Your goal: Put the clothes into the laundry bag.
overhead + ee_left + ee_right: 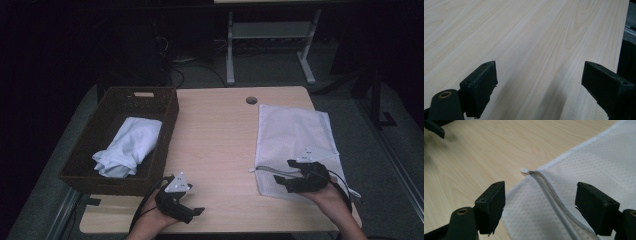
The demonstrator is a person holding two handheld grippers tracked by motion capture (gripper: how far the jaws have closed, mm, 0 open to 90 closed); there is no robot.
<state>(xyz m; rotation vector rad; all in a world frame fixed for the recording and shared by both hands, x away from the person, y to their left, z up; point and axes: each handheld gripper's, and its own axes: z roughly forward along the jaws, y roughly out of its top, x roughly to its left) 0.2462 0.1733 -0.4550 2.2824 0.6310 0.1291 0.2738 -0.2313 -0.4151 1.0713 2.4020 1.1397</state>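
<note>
One mesh bag [295, 142] and one basket [167, 117] on the counter [215, 145]; two tools, left tool [192, 202] and right tool [285, 172], both wide, empty.

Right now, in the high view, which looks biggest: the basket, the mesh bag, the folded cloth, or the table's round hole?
1. Basket
2. Mesh bag, close to the basket
3. Folded cloth
4. Round hole

- Pale wooden table [220, 130] stretches ahead of the fingers.
- Grey floor [400, 150] surrounds it.
- White desk frame [270, 35] stands beyond, in dim light.
</note>
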